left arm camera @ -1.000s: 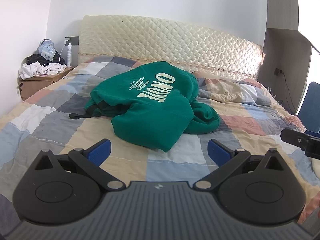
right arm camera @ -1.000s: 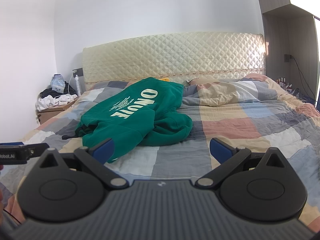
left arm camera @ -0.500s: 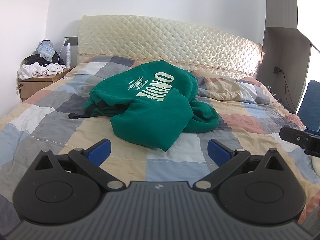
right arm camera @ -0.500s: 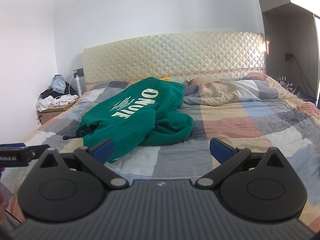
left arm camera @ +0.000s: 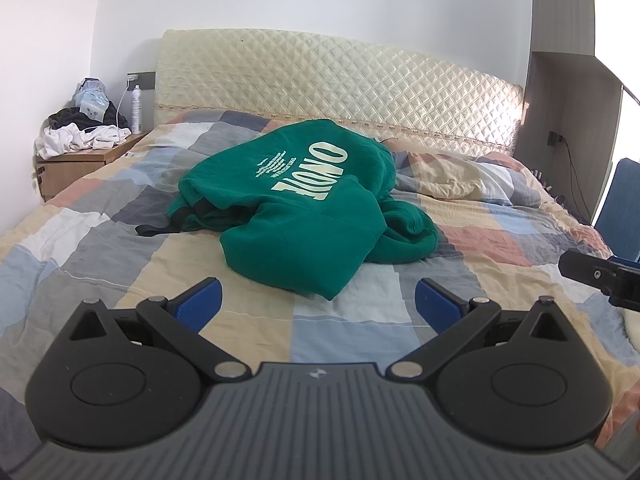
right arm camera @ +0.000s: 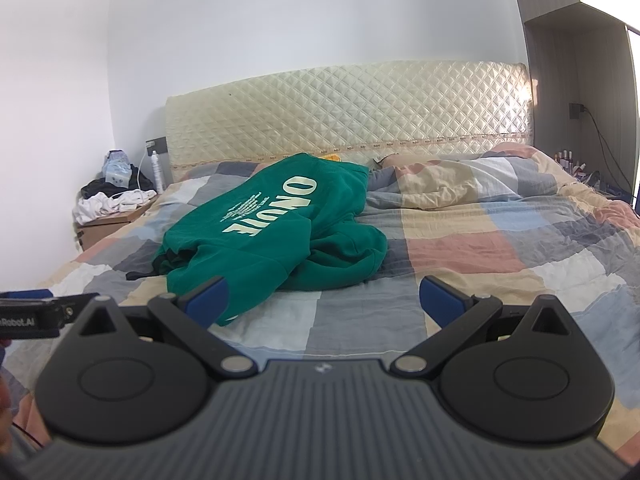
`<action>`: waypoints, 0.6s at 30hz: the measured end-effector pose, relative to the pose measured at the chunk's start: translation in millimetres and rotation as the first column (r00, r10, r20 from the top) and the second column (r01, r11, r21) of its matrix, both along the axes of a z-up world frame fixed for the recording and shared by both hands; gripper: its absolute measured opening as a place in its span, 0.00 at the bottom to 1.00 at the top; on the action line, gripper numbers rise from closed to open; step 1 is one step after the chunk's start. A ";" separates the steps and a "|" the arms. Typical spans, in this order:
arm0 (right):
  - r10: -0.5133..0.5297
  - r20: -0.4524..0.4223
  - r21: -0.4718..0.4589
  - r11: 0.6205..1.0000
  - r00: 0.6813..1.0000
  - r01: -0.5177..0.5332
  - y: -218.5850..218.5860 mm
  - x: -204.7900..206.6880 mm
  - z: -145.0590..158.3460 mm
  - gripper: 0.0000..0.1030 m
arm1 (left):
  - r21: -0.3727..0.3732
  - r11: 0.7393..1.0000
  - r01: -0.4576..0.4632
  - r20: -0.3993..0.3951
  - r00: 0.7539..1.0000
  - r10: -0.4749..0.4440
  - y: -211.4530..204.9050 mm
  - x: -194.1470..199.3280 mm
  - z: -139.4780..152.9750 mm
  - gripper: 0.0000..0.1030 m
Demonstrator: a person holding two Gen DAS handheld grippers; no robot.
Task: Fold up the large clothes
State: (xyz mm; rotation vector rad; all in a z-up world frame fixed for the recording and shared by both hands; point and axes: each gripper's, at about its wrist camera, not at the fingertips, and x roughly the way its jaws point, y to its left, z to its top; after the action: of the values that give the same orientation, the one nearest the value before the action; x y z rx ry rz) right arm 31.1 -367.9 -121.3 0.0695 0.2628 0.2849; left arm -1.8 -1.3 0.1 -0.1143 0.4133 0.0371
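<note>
A crumpled green sweatshirt (left arm camera: 304, 208) with pale lettering lies bunched in the middle of a bed with a patchwork quilt (left arm camera: 100, 240). The same green sweatshirt (right arm camera: 272, 232) appears left of centre in the right wrist view. My left gripper (left arm camera: 318, 304) hovers open above the quilt, just short of the sweatshirt's near hem. My right gripper (right arm camera: 324, 300) is open too, nothing between its blue pads; its left pad overlaps the sweatshirt's near corner in the image. Part of the right gripper (left arm camera: 600, 276) shows at the left view's right edge.
A quilted cream headboard (left arm camera: 340, 84) backs the bed. A wooden nightstand (left arm camera: 76, 164) at the left holds heaped clothes and a white bottle. A rumpled duvet mound (right arm camera: 460, 176) lies at the far right of the bed. A blue chair (left arm camera: 620, 208) stands at the right.
Both views have shifted only slightly; the sweatshirt lies as before and both grippers stay open.
</note>
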 end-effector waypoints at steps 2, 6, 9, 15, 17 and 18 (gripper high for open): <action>0.000 -0.001 0.002 1.000 1.000 0.000 -0.4 0.4 -0.2 1.00 | 0.000 1.000 0.000 -0.001 1.000 0.000 0.0 -0.1 0.0 1.00; 0.000 -0.001 0.003 1.000 1.000 0.000 -0.8 0.6 -0.3 1.00 | 0.002 1.000 0.000 0.001 1.000 0.000 0.0 0.0 -0.2 1.00; 0.000 -0.001 0.004 1.000 1.000 0.000 -1.1 0.8 -0.2 1.00 | -0.008 1.000 -0.004 -0.001 1.000 0.004 0.1 1.0 -4.0 1.00; -0.007 -0.006 0.007 1.000 1.000 0.007 -0.3 2.5 -2.6 1.00 | -0.001 1.000 -0.003 -0.004 1.000 0.003 -1.9 2.1 -11.7 1.00; -0.011 -0.007 0.015 1.000 1.000 0.011 0.1 2.7 -4.1 1.00 | -0.002 1.000 -0.003 -0.010 1.000 0.003 -2.2 2.3 -13.3 1.00; -0.011 -0.007 0.020 1.000 1.000 0.012 -0.1 3.0 -4.6 1.00 | -0.003 1.000 -0.003 -0.014 1.000 0.003 -2.4 2.5 -14.7 1.00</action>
State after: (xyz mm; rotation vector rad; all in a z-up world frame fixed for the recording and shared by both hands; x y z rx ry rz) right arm 34.1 -367.9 -125.9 0.0919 0.2663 0.2759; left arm 0.6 -3.7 -14.6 -0.1174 0.4269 0.0398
